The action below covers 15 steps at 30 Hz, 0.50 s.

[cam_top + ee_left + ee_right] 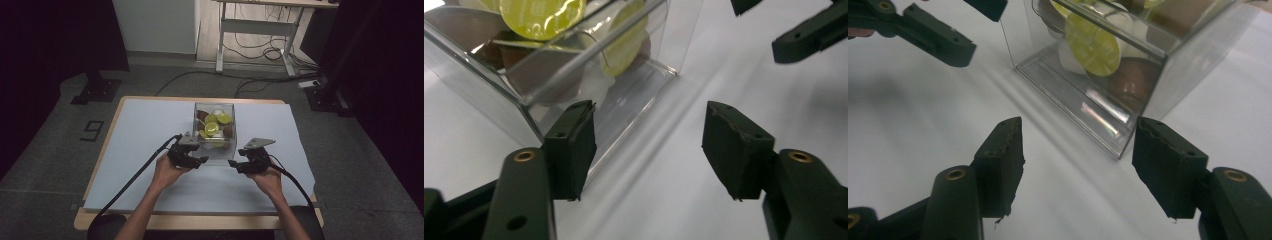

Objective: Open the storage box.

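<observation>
Both our claws, left claw (649, 150) and right claw (1078, 167), gape half-wide, gripping nothing, near the clear box (215, 131). We judge a careless nudge could slide it, spilling its capsules (212, 128).

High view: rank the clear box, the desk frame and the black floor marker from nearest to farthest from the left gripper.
From the left gripper:
1. Clear box, just beyond it on the table.
2. Black floor marker, on the floor left of the table.
3. Desk frame, far back across the room.
</observation>
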Motion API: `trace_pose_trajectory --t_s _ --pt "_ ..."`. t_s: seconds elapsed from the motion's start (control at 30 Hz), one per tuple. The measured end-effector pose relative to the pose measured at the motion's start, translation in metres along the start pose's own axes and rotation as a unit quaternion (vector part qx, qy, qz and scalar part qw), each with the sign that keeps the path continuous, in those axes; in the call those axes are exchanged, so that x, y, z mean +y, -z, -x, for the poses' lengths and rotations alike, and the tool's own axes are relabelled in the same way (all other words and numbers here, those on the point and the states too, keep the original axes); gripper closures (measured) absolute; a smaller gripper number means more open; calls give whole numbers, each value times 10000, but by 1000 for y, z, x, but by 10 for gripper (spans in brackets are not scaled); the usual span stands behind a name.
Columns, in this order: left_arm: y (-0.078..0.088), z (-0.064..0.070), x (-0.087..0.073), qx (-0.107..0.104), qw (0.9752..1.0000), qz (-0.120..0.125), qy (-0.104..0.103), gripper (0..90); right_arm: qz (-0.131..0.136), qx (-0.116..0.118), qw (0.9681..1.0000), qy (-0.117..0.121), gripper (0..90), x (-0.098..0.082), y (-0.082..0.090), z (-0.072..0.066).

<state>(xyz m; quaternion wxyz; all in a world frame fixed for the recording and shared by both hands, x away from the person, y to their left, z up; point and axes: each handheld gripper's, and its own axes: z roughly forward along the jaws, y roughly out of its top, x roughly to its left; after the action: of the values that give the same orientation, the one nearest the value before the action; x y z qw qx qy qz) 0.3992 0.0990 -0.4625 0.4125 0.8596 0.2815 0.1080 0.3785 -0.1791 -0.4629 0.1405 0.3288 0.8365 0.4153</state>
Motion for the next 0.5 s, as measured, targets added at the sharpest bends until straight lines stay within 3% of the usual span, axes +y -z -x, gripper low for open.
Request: trace_pose_trajectory --t_s 0.33,0.5 --pt "-4 -2 5 79 10000 31 12 492 -28 -69 9999 104 541 10 -9 -5" --pt "-7 -1 8 182 9998 23 -82 543 81 -110 9999 -28 626 14 -14 -3"
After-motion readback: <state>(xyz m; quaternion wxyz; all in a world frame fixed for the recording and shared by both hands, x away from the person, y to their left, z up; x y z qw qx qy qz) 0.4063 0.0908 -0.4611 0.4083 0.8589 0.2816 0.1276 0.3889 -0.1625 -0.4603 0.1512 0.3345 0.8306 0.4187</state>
